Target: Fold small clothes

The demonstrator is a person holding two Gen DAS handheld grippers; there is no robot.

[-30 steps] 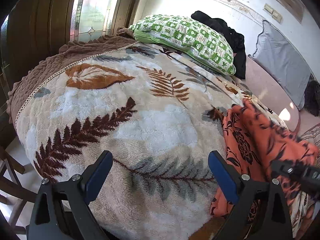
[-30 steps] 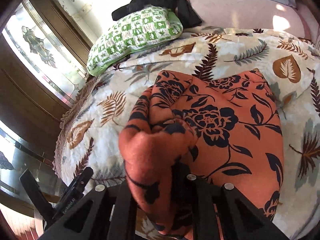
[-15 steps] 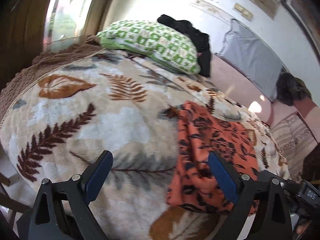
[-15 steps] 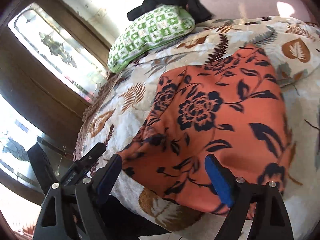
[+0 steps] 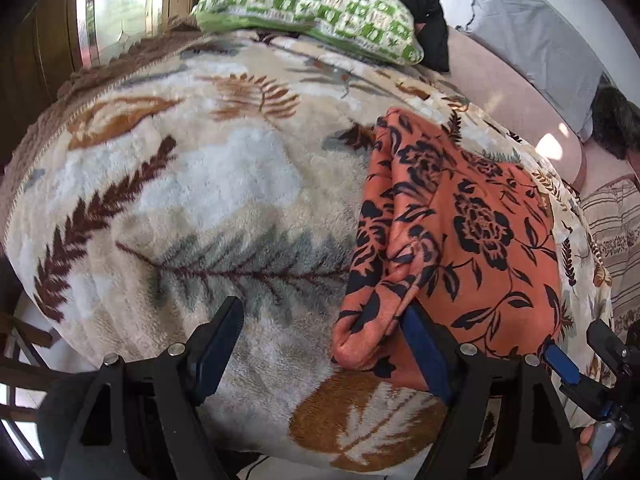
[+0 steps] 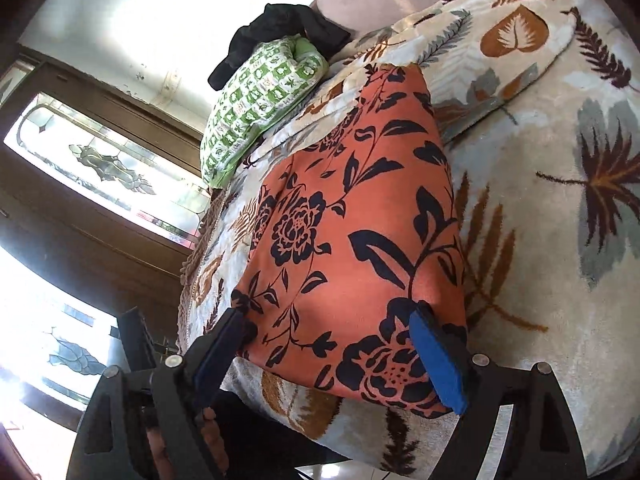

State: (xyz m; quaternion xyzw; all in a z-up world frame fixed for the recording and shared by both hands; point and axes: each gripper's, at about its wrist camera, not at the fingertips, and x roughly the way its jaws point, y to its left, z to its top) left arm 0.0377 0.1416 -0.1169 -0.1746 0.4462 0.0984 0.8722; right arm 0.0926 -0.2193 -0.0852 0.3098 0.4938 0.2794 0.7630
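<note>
The orange floral garment [image 5: 460, 232] lies folded near the bed's front edge on the leaf-print blanket [image 5: 208, 184], open blanket to its left. The left claw [image 5: 324, 344] is closing around its bunched corner; the right claw [image 6: 332, 344] stands wide, straddling the near hem without gripping.

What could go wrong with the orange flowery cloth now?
The orange cloth lies close to the near edge of the leaf blanket, so it might slide off. The left tool is closing around its bunched left corner and could pull the fold apart or pinch the blanket too.
</note>
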